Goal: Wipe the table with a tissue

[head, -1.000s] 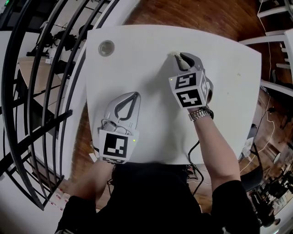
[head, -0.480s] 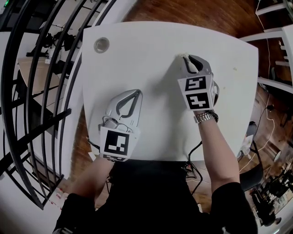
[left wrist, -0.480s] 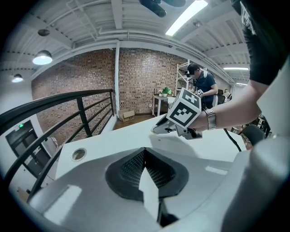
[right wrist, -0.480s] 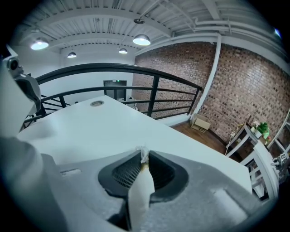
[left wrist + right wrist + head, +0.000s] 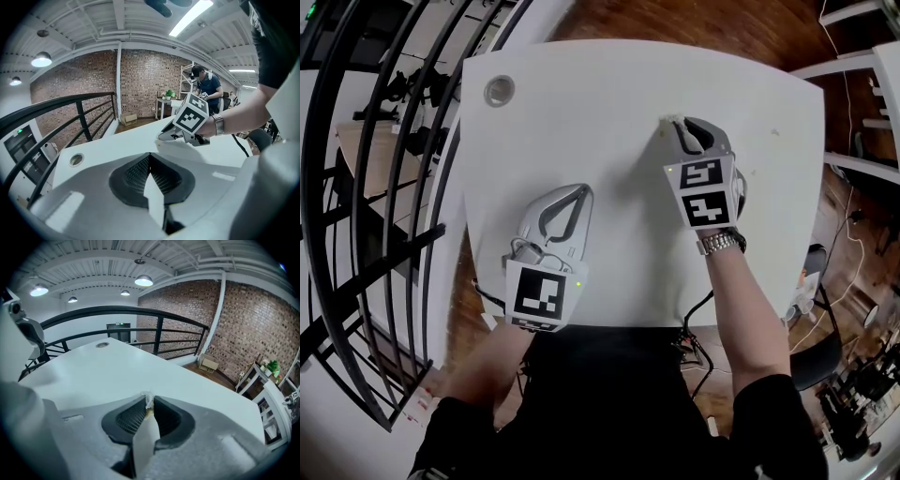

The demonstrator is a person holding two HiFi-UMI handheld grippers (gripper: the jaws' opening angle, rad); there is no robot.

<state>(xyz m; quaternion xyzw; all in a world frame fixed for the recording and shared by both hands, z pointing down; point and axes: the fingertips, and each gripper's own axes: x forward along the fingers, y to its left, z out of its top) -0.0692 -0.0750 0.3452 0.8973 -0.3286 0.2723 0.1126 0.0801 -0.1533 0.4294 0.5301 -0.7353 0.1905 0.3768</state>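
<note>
- Your right gripper [image 5: 673, 126], arm stretched far, pinches the tissue [image 5: 148, 400] tip-down on the counter [image 5: 600, 84].
- Your left gripper [image 5: 579, 191] rests near-left, jaws pressed together, empty.

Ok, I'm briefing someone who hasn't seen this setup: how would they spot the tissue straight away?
Start at the white table; over its right half the person holds the right tool. The tissue is the small crumpled white scrap pinched at that tool's tip, whereas the left tool nearby is shut with nothing in it.
</note>
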